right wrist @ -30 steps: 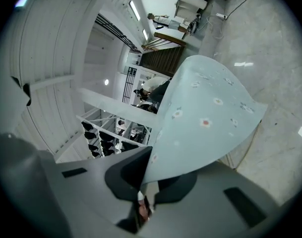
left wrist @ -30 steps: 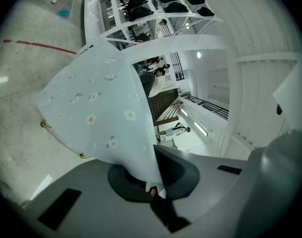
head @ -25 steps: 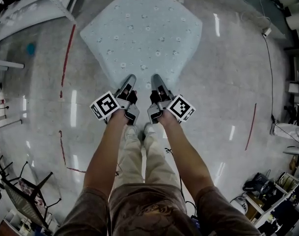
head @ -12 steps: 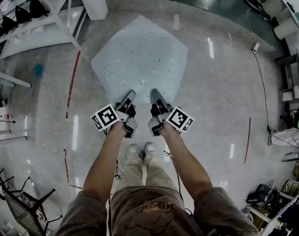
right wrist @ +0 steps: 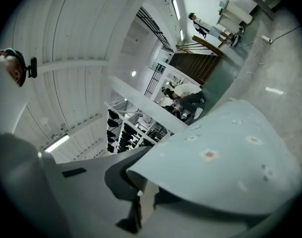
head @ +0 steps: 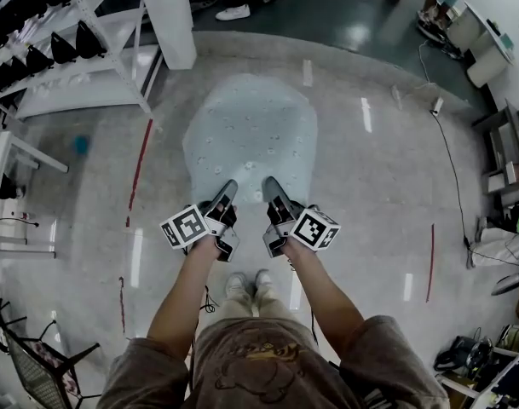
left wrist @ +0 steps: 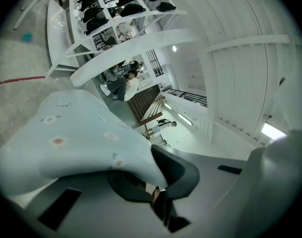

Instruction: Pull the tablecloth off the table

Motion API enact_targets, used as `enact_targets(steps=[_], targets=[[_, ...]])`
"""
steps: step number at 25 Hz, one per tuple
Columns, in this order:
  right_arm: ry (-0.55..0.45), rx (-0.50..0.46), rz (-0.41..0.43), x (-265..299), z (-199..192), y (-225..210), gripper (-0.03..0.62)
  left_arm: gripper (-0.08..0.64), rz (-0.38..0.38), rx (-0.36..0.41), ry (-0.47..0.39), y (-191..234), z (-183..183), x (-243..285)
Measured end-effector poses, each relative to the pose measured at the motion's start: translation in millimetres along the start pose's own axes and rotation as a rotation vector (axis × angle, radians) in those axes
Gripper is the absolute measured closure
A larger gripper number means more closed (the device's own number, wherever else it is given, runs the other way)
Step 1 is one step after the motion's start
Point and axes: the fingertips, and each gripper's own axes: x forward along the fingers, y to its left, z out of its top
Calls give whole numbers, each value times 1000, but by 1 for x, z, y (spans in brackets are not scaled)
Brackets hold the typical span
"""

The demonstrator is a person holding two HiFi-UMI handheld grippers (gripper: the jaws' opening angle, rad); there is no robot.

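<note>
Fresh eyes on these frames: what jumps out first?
The pale blue, flower-dotted tablecloth dominates centre frame, spread out ahead of the person. The left gripper and right gripper each pinch its near edge, side by side. A white shelving rack of dark items stands top left.

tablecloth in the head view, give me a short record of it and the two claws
tablecloth: pale blue, small flower print, spread out ahead of the person over the floor
left claw: shut on the tablecloth's near edge
right claw: shut on the same near edge, beside the left claw
</note>
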Motion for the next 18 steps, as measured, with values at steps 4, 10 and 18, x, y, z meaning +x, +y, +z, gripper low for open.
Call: enact_targets(steps=[4,10,18], targets=[[-27,-16,4,-17,9,23,583,539,-10,77,16,-33,-1,-11],[-71,-64,7,-39,19,54,581,539,-26,155,7,-72,-5,-26],[-106,-72,8,-82,1,90,578,540,-37,219,30,-95,-28,-69]])
